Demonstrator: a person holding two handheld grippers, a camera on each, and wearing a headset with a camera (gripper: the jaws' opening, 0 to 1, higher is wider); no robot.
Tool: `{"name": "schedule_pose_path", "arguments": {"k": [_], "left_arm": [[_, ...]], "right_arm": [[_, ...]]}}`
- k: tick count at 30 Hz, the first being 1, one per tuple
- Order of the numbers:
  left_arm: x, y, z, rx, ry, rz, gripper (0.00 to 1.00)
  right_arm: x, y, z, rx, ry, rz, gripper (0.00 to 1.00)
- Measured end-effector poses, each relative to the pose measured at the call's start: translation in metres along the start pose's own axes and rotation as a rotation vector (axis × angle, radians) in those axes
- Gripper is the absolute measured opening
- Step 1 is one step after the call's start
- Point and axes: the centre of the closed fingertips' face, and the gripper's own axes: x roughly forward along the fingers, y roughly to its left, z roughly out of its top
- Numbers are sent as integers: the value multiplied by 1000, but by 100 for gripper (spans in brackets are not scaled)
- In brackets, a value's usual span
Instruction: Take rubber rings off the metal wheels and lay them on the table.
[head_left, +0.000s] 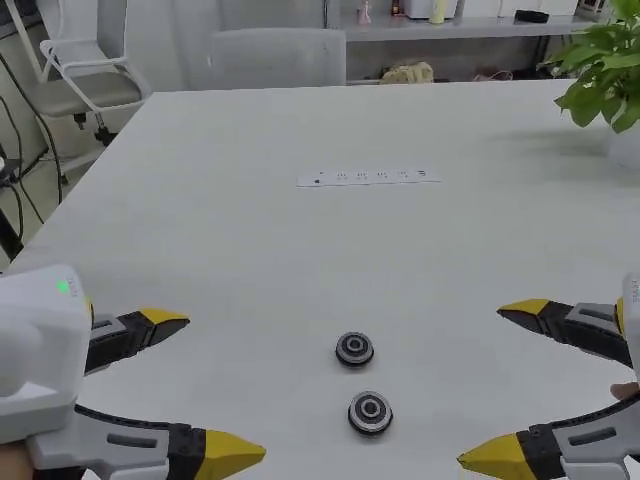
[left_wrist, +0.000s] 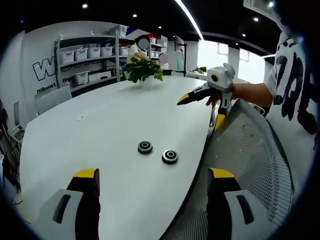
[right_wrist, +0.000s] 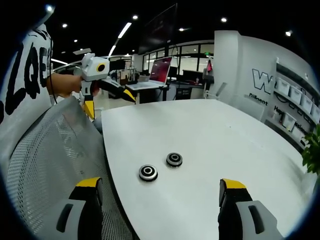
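While the rubber rings (head_left: 370, 395) look still seated on both metal wheels (head_left: 354, 349), which lie on the counter (head_left: 300, 250) between the left tool (head_left: 222, 388) and right tool (head_left: 481, 386), both tools spread wide and empty, nothing counts as done, by my judgement.

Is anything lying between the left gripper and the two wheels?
No. The table between the left gripper and the wheels is bare, in the head view and the left gripper view alike.
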Motion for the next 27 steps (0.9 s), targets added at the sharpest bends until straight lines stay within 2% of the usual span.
{"name": "schedule_pose_path", "arguments": {"k": [10, 27], "left_arm": [[4, 0, 3, 11, 6, -14, 81], [23, 0, 12, 56, 22, -54, 80]], "right_arm": [[2, -3, 2, -9, 3, 2, 96], [13, -5, 0, -33, 25, 28, 90]]}}
